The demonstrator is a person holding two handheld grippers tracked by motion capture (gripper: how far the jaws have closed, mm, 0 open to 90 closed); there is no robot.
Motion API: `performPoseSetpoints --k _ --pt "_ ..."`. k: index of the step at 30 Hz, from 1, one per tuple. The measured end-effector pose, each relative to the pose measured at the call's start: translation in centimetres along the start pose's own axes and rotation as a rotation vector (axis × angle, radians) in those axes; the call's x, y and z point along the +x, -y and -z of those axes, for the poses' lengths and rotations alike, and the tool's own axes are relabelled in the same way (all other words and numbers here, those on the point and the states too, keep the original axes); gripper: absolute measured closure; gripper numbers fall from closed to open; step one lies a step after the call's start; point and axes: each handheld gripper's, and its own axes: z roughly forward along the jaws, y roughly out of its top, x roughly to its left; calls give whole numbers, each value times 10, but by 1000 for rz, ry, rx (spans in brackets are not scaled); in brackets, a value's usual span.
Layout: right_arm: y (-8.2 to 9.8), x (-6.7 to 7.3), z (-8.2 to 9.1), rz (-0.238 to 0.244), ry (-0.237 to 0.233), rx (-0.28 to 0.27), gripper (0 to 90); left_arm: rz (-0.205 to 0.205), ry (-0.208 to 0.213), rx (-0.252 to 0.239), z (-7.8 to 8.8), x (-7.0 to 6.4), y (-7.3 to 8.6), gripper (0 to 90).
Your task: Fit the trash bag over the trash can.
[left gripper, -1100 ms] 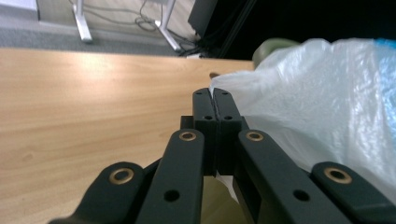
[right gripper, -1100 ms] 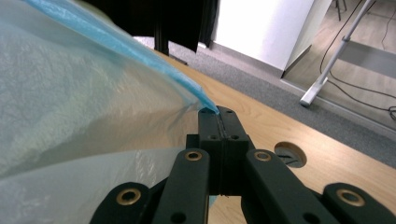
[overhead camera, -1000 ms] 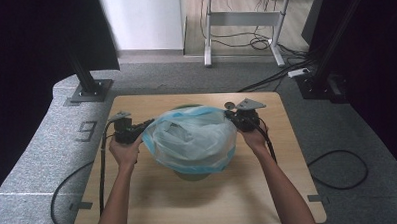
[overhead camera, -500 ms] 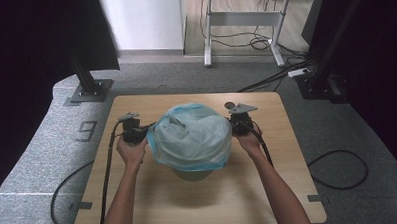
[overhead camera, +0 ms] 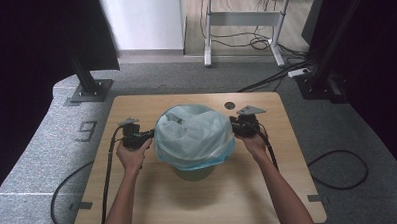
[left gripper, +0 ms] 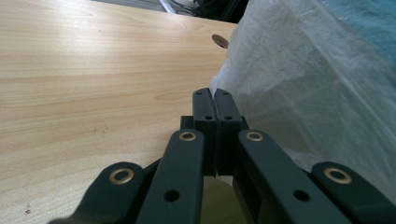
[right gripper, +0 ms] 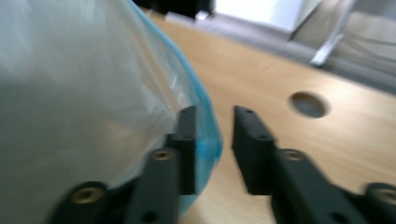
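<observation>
The wooden tabletop (overhead camera: 139,204) is the biggest thing here. It is light brown and has a small round hole (overhead camera: 230,105) near its far edge.

In the middle of the tabletop stands a green bin (overhead camera: 196,173). Just its bottom part peeks out. A thin plastic bag (overhead camera: 192,134), pale blue and see-through, is pulled over the top of the bin and hangs down its sides. The bag is puffy and crinkled, and its blue rim sits low around the bin.

A person's two arms come in from the near edge, one on each side of the bin.

The left gripper (overhead camera: 148,137) is just beside the bag on the left. In the left gripper view, its two black jaws are pressed tight together, and the edge of the bag (left gripper: 299,93) meets their tips. The bag seems to be pinched there, but how much plastic is caught I cannot tell.

The right gripper (overhead camera: 234,128) is just beside the bag on the right. In the right gripper view, its jaws have just been opening and now stand apart with a gap between them. The blue rim of the bag (right gripper: 205,135) lies against the inner side of one jaw. The other jaw is clear of it, so the bag is not squeezed on this side.
</observation>
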Motion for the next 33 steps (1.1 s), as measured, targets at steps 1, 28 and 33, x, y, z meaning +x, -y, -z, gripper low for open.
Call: performPoseSetpoints --k 1,28,33 --pt "-3 -2 7 -13 12 -24 620 0 0 1 0 0 0 900" --pt "24 84 119 91 -369 -129 306 9 -16 -5 11 0 2 900" --pt "30 88 108 114 -351 -122 594 11 -12 -6 12 1 2 900"
